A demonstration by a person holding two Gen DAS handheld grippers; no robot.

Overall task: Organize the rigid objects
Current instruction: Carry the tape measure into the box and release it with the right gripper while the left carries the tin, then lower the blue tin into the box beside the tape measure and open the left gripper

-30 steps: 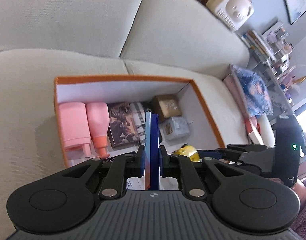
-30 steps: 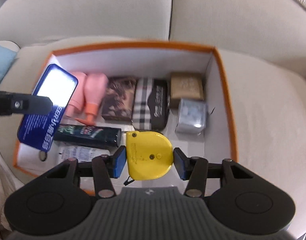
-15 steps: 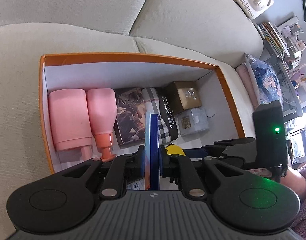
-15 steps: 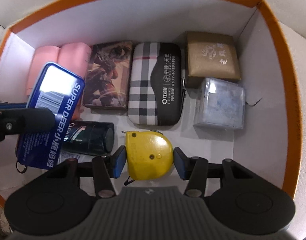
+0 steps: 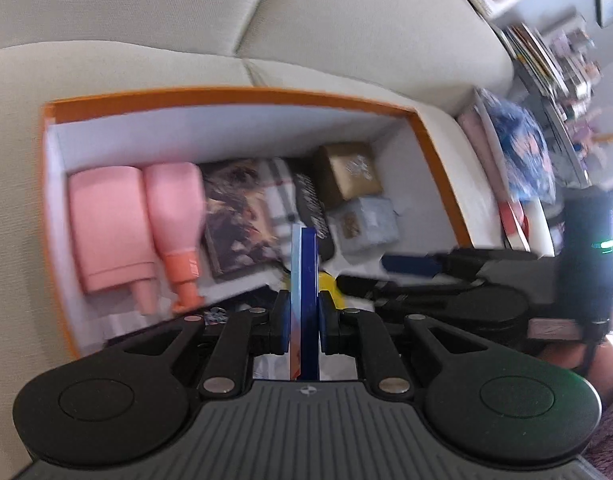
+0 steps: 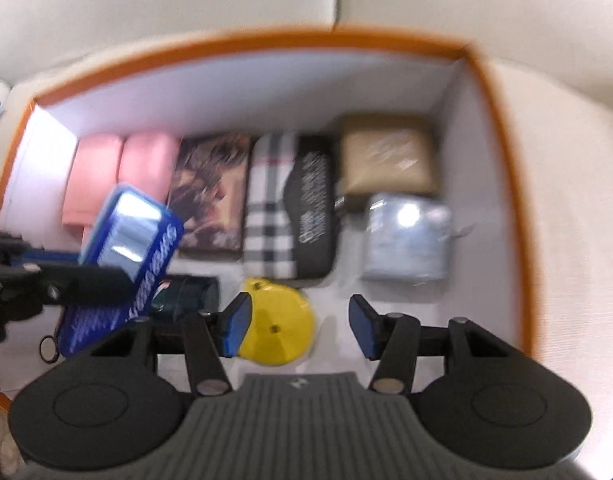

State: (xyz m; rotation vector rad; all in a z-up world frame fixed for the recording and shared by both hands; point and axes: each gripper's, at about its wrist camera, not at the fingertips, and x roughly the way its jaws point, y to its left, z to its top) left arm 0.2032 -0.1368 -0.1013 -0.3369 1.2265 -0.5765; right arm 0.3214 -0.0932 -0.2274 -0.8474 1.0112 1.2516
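An orange-rimmed box [image 6: 266, 42] with white inside walls sits on a beige sofa. My left gripper [image 5: 303, 322] is shut on a flat blue tin [image 5: 304, 280], held edge-on above the box's near left part; the tin also shows in the right wrist view [image 6: 126, 240]. My right gripper [image 6: 298, 330] is open inside the box, over its near middle. A yellow tape measure [image 6: 276, 326] lies on the box floor beside its left finger [image 6: 236, 324], free of the pads.
The box holds two pink bottles [image 6: 118, 176], a picture-print box [image 6: 210, 196], a plaid case [image 6: 290, 204], a tan box [image 6: 386, 160], a pale blue packet [image 6: 406, 236] and a dark tube [image 6: 186, 296]. Cushions and cluttered shelves [image 5: 546, 60] lie to the right.
My right gripper has opened and let go of the yellow tape measure, which now lies on the box floor. My left gripper still holds the blue tin, shifted slightly.
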